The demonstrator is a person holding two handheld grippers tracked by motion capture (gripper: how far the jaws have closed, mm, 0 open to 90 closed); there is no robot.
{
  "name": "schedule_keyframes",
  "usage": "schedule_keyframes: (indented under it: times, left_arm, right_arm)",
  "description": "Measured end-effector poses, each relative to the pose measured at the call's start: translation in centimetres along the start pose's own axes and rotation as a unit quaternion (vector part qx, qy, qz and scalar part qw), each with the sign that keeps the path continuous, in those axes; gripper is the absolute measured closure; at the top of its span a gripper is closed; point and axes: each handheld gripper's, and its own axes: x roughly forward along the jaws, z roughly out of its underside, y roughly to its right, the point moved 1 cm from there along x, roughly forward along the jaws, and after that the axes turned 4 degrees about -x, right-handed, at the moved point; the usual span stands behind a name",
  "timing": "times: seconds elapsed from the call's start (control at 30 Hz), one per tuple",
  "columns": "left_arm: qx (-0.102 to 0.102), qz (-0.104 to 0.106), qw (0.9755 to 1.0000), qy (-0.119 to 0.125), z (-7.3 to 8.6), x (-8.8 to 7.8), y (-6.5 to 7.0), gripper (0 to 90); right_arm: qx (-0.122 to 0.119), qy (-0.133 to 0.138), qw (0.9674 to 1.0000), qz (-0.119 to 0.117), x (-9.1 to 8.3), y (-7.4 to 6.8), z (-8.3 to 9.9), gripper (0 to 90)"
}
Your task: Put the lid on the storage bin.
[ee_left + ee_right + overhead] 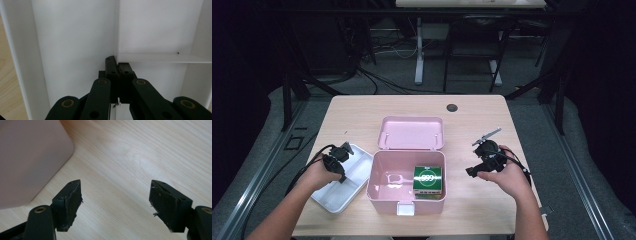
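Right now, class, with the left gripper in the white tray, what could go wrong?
The left gripper pinches only the tray's thin divider, so a lift could slip or tilt. The tray sits close beside the pink box, so it might knock it.

The left tool (117,68) sits at bottom centre, jaws pressed together, inside a white divided tray (75,37). A divider (162,58) crosses the right. Wooden counter (7,82) edges the left.

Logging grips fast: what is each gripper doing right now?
Left gripper: shut on the divider of the white tray.
Right gripper: open, nothing between its jaws, over the table.
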Motion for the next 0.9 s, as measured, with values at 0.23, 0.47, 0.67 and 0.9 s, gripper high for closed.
schedule_keyframes:
  times: [0.23, 0.47, 0.67, 0.9]
  left_arm:
    - [0.000, 0.001, 1.0000, 0.000, 0.0, -0.6, -0.1, 89.0]
    - [0.000, 0.003, 1.0000, 0.006, 0.3, -1.8, -0.2, 89.1]
    - [0.000, 0.004, 0.9999, 0.013, 0.5, -2.6, -0.4, 89.0]
    - [-0.002, 0.007, 0.9997, 0.023, 0.7, -3.7, -0.5, 89.0]
  right_arm:
    - [0.001, 0.001, 1.0000, 0.000, 0.0, 0.0, 0.0, 25.6]
    - [0.001, 0.001, 1.0000, 0.002, 0.1, 0.1, 0.1, 25.5]
    - [0.001, 0.002, 1.0000, 0.001, 0.1, 0.0, 0.1, 25.5]
    - [0.002, 0.001, 1.0000, 0.003, 0.1, 0.0, 0.1, 25.5]
